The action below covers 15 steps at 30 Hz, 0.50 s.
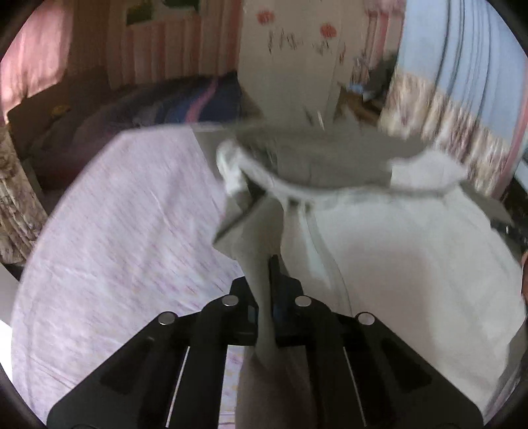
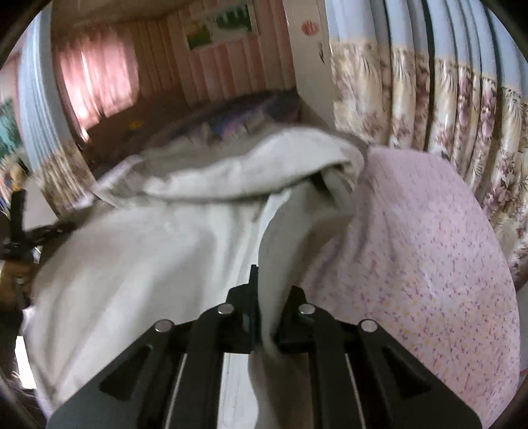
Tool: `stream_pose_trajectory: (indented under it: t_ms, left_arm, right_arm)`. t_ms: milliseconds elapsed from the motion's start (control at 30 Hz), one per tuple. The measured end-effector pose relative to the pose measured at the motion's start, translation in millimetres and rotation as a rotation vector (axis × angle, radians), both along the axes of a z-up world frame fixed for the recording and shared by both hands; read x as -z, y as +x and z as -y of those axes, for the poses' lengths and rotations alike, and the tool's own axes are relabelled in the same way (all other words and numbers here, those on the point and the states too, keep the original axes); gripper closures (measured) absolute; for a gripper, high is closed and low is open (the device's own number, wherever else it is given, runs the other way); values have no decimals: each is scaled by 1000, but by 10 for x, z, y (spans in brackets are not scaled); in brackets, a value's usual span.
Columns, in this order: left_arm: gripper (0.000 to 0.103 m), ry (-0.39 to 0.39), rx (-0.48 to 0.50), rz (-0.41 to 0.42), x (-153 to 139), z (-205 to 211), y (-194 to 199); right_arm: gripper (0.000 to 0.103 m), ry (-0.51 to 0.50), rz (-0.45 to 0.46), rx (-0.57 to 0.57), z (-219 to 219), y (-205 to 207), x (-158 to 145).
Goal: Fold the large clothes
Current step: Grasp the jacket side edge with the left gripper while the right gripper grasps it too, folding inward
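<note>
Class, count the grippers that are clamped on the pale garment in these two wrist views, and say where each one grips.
2. The left gripper pinches the pale garment's left edge; the right gripper pinches its right edge.

walls: pink-striped point(image 2: 227, 69) | curtains: blue floral point(image 2: 439, 99), pink backlit point(image 2: 95, 82) | bed sheet: pink-patterned point(image 2: 429, 264)

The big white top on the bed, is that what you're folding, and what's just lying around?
For the job:
- white garment
- left hand-held gripper, shut on it
- right hand-held gripper, shut on it
- pink bedsheet underneath

Just lying about:
- flowered curtain
- dark striped blanket
- wall pictures
</note>
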<state>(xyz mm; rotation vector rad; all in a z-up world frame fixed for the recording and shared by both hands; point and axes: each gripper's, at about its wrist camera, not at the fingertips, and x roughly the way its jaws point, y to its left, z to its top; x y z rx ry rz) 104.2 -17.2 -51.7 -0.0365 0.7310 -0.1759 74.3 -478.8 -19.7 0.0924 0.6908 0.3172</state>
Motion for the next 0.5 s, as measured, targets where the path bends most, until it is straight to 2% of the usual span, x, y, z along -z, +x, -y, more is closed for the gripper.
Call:
stream_pose_trajectory:
  t_ms: [100, 200, 233, 267, 300, 333, 367, 400, 433, 500]
  left_arm:
    - [100, 13, -38, 55, -262, -179, -1]
    - [99, 15, -69, 18, -131, -341, 16]
    - [98, 9, -71, 1, -49, -373, 15]
    - [97, 1, -77, -10, 21, -390, 4]
    - [90, 11, -85, -24, 103, -418, -33]
    - [77, 23, -89, -39, 165, -423, -72]
    - [66, 19, -85, -54, 220, -427, -103]
    - [39, 0, -77, -60, 256, -442, -155]
    - [18, -6, -87, -59, 278, -467, -205]
    - [14, -40, -95, -63, 304, -546, -342]
  right_arm:
    - [96, 42, 32, -28, -5, -118, -130]
    - [94, -32, 2, 4, -34, -121, 46]
    - [92, -16, -29, 8, 1, -110, 141]
    - [81, -12, -46, 19, 32, -110, 201]
    - [71, -24, -52, 40, 55, -128, 245]
    - [48, -30, -54, 56, 86, -174, 276]
    - [30, -8, -60, 43, 116, -227, 296]
    - [28, 7, -64, 31, 134, -268, 309]
    - [28, 19, -70, 21, 151, -328, 324]
    - [27, 17, -88, 17, 162, -432, 362]
